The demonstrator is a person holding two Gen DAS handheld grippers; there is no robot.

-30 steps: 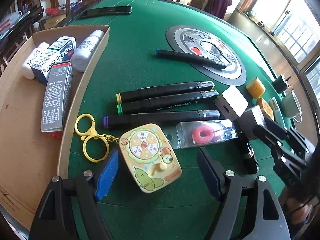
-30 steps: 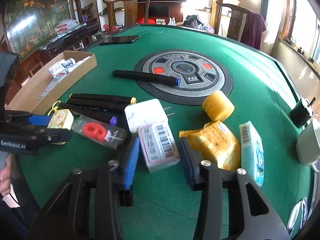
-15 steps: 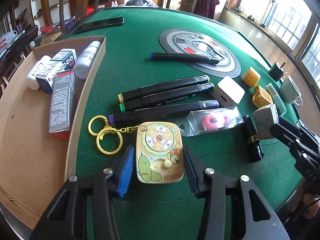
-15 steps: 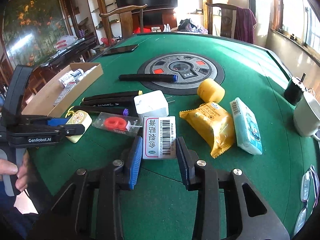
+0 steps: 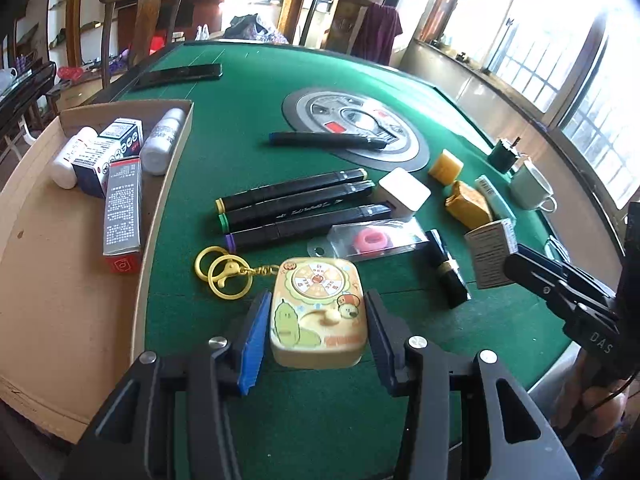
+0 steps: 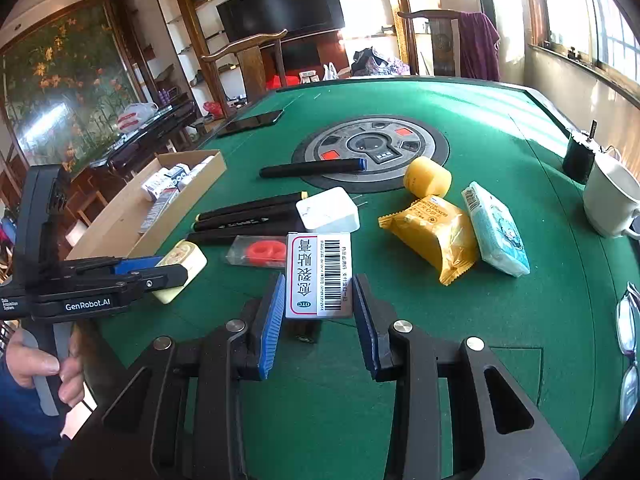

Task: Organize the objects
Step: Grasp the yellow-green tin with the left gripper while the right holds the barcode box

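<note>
A yellow cartoon keychain toy (image 5: 318, 320) sits between the pads of my left gripper (image 5: 316, 312), which is shut on it. Its yellow key rings (image 5: 224, 276) trail to the left over the green felt. In the right wrist view the toy (image 6: 186, 256) hangs just above the table in the left gripper (image 6: 176, 272). My right gripper (image 6: 320, 296) is shut on a white medicine box (image 6: 320, 268) with a barcode, lifted off the felt. The same box (image 5: 490, 256) shows at the right of the left wrist view.
A cardboard tray (image 5: 60, 280) at the left holds boxes and white bottles. Three black markers (image 5: 296, 208), a white charger (image 5: 404, 194), a red ring in a clear packet (image 5: 370, 240) and a black tube (image 5: 448, 276) lie mid-table. A yellow snack packet (image 6: 434, 232), tissue pack (image 6: 496, 228) and mug (image 6: 610, 200) lie right.
The left jaws closed from wide apart onto the keychain toy and raised it. The right gripper lifted the medicine box off the felt. Both hands drew back and up.
</note>
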